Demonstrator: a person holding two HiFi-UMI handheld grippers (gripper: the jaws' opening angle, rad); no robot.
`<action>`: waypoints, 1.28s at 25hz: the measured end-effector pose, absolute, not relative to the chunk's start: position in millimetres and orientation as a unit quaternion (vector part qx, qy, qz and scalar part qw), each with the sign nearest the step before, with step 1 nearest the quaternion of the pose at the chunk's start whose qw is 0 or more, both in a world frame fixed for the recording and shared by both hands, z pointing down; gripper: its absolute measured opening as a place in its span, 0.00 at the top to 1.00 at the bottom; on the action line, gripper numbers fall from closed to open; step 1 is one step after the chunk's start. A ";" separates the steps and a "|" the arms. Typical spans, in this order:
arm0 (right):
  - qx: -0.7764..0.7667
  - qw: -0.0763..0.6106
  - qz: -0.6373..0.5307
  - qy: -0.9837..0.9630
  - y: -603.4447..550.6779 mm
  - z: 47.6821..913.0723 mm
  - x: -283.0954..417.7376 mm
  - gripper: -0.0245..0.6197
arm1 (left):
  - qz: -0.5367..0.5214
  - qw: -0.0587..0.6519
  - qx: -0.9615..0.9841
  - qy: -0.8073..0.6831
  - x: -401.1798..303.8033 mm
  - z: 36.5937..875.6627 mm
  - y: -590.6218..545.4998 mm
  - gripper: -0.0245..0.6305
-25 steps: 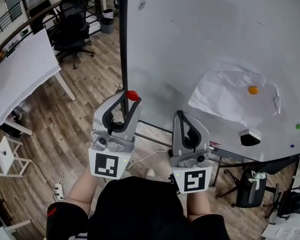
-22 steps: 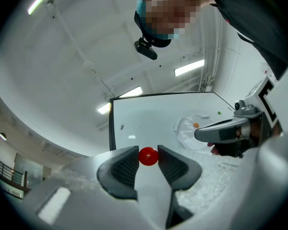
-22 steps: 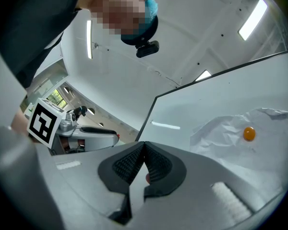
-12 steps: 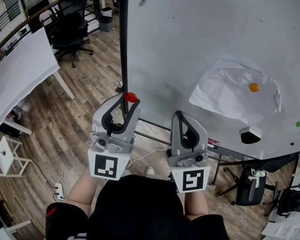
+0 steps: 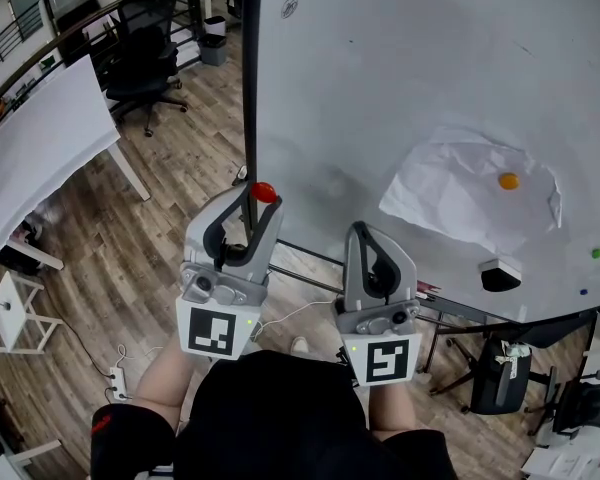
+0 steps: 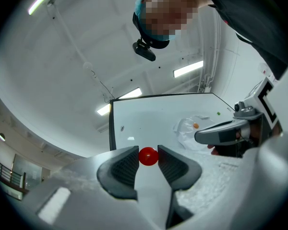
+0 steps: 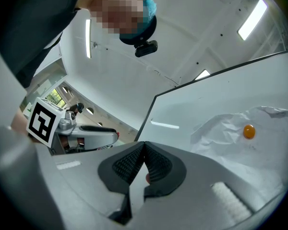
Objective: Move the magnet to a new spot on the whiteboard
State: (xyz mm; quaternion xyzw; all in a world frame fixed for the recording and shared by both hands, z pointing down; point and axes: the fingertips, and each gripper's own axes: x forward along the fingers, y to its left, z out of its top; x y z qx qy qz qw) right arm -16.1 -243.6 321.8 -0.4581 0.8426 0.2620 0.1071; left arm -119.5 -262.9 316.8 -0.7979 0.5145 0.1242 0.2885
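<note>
A small red round magnet (image 5: 264, 192) sits between the tips of my left gripper (image 5: 258, 196), which is shut on it just off the lower left corner of the whiteboard (image 5: 400, 68). The left gripper view shows the red magnet (image 6: 148, 156) pinched between both dark pads (image 6: 127, 164), with the board behind. My right gripper (image 5: 361, 231) hangs beside it below the board's bottom edge. Its jaws meet at the tips (image 7: 144, 145) with nothing held. An orange magnet (image 5: 508, 180) pins a crumpled paper sheet (image 5: 450, 193) to the board.
A green magnet (image 5: 596, 253) and an eraser (image 5: 500, 273) sit near the board's lower right. The board's black frame post (image 5: 249, 88) stands just behind the left gripper. Office chairs (image 5: 145, 53) and a tilted white panel (image 5: 45, 138) stand on the wooden floor at left.
</note>
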 end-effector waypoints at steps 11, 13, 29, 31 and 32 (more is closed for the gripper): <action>-0.468 0.107 0.269 0.835 -253.7 313.2 -7.0 0.96 | 0.123 0.301 -0.793 0.515 -120.3 306.2 -270.7 0.76; -0.471 0.109 0.272 0.832 -255.0 309.5 -4.6 0.96 | 0.126 0.303 -0.792 0.515 -120.3 302.5 -271.4 0.76; -0.474 0.125 0.320 0.811 -256.7 266.6 6.4 0.96 | 0.147 0.334 -0.780 0.508 -115.5 258.6 -282.2 0.76; -0.474 0.127 0.326 0.808 -255.5 260.9 7.2 0.96 | 0.148 0.338 -0.779 0.507 -116.0 252.6 -283.5 0.76; -0.474 0.128 0.328 0.807 -255.0 258.1 7.4 0.96 | 0.149 0.340 -0.779 0.506 -116.6 249.4 -284.0 0.76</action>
